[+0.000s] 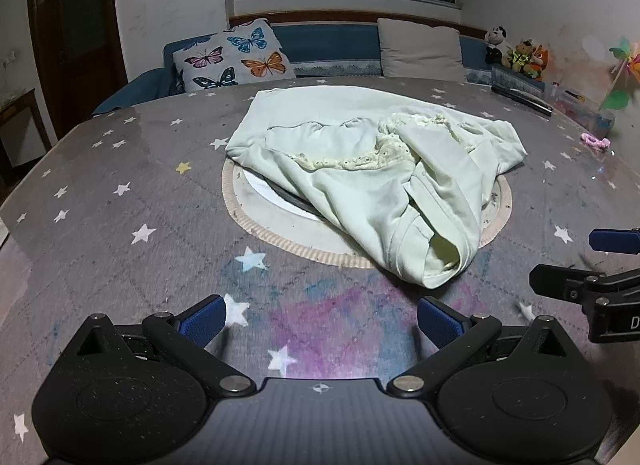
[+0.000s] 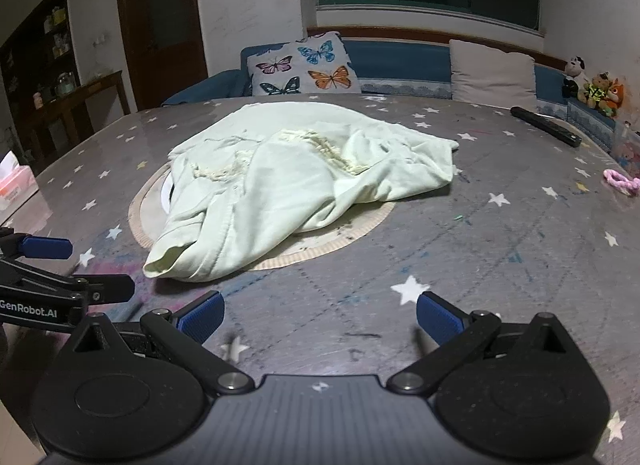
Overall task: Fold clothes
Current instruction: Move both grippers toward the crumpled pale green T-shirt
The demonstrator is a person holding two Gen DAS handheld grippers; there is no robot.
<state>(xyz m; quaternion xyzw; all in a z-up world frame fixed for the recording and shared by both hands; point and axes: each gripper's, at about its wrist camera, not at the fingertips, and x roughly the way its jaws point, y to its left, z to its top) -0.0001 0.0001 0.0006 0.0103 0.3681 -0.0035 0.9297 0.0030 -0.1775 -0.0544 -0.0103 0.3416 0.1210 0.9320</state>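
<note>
A pale green garment (image 1: 360,169) with a cream lace trim lies crumpled in a heap on the middle of the table, partly over a round beige mat (image 1: 280,237). The same garment (image 2: 288,181) shows in the right wrist view. My left gripper (image 1: 320,321) stands open near the table's front edge, short of the garment's nearest fold, with nothing between its fingers. My right gripper (image 2: 320,319) is open too, empty, to the right of the left one and just short of the mat (image 2: 320,249). Each gripper shows at the edge of the other's view.
The table wears a grey cloth with stars (image 1: 120,201). A black stick-like object (image 2: 546,127), a pink hair tie (image 2: 622,181) and a box of small items sit at the right. A tissue pack (image 2: 14,181) lies at the left. A sofa with cushions (image 1: 234,55) runs behind.
</note>
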